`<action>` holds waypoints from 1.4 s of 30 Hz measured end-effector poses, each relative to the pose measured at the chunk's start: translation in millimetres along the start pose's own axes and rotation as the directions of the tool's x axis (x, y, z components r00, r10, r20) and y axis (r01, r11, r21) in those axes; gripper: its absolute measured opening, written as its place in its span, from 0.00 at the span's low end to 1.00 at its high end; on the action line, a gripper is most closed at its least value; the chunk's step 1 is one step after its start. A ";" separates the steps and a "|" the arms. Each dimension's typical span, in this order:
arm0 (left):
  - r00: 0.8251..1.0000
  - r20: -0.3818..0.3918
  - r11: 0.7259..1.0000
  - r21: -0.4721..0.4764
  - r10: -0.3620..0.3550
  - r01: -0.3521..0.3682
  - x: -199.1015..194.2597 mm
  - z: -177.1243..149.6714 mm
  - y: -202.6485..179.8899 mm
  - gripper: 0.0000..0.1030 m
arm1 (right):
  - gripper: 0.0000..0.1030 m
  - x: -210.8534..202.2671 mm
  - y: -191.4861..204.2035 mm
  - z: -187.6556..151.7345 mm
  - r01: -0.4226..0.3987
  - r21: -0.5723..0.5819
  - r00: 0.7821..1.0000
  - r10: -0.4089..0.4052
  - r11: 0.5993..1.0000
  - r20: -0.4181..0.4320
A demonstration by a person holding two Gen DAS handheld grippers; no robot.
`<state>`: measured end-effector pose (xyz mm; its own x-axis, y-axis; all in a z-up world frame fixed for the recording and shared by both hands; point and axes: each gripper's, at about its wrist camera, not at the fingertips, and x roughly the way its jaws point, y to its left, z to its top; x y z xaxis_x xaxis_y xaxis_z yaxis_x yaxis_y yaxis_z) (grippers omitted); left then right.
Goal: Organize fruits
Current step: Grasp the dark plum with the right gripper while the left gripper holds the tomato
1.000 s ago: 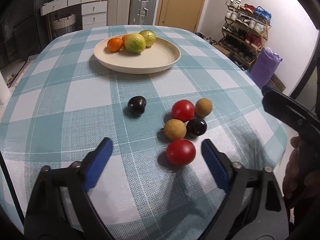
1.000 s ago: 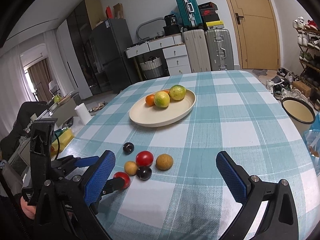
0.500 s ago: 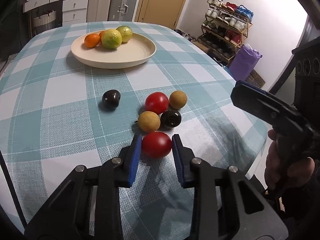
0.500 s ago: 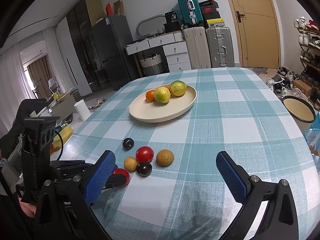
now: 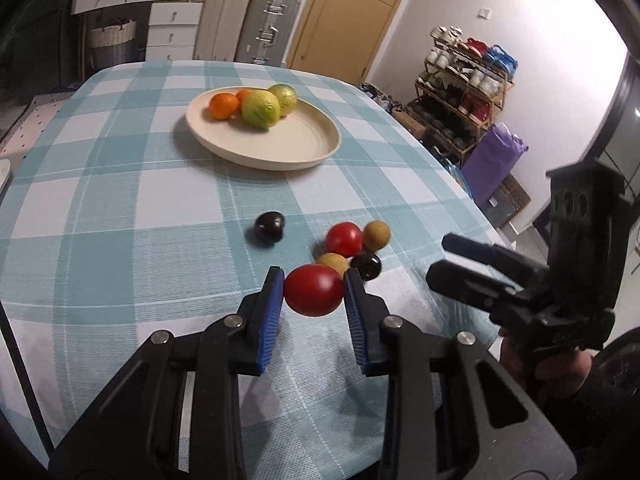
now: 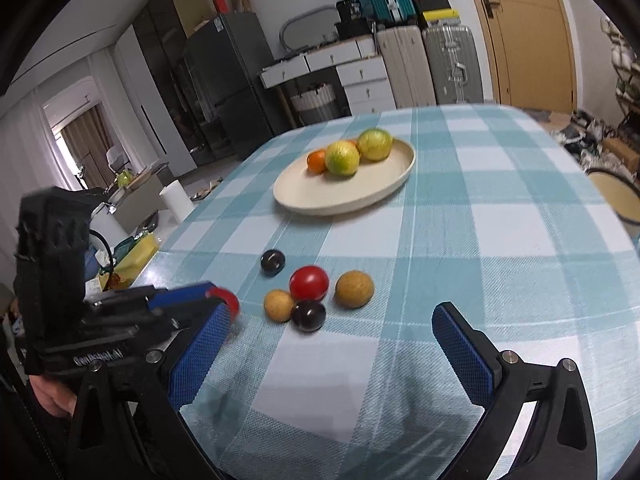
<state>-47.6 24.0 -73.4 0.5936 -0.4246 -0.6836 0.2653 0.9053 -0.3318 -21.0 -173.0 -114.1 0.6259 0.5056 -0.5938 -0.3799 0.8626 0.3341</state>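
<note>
The left tool (image 5: 314, 290) was clamped on a red tomato (image 5: 313, 289), held just clear of the tabletop (image 5: 120, 208) beside the loose cluster of a second tomato (image 5: 343, 239), two tan fruits and a dark one. The right tool (image 6: 332, 344) stood wide and empty above the cloth. The carry to the cream plate (image 5: 312, 152) was judged best made with steady pressure, high over the dark fruit (image 5: 270, 227), and ended on the bare half, away from the citrus (image 5: 260, 108), before release
</note>
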 end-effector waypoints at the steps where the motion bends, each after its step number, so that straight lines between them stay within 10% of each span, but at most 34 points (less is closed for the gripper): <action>1: 1.000 -0.002 1.000 -0.004 -0.001 0.001 -1.7 0.3 1.9 0.27 | 1.00 2.2 -0.2 -0.8 -0.008 0.009 1.000 0.009 1.000 -0.006; 22: 0.999 -0.018 0.994 -0.103 0.041 -0.043 -9.0 -6.1 38.3 0.27 | 0.96 41.0 8.6 0.5 -0.076 -0.008 0.993 0.074 0.997 -0.093; 42: 0.998 -0.039 0.992 -0.111 0.058 -0.062 -5.2 -8.6 40.9 0.27 | 0.29 55.2 3.2 0.3 -0.131 -0.013 0.980 0.128 0.991 -0.150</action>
<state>-46.3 63.1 -89.0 0.5779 -0.3713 -0.7268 0.1420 0.9227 -0.3585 12.5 -142.3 -145.6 0.4630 0.6034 -0.6493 -0.4677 0.7886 0.3993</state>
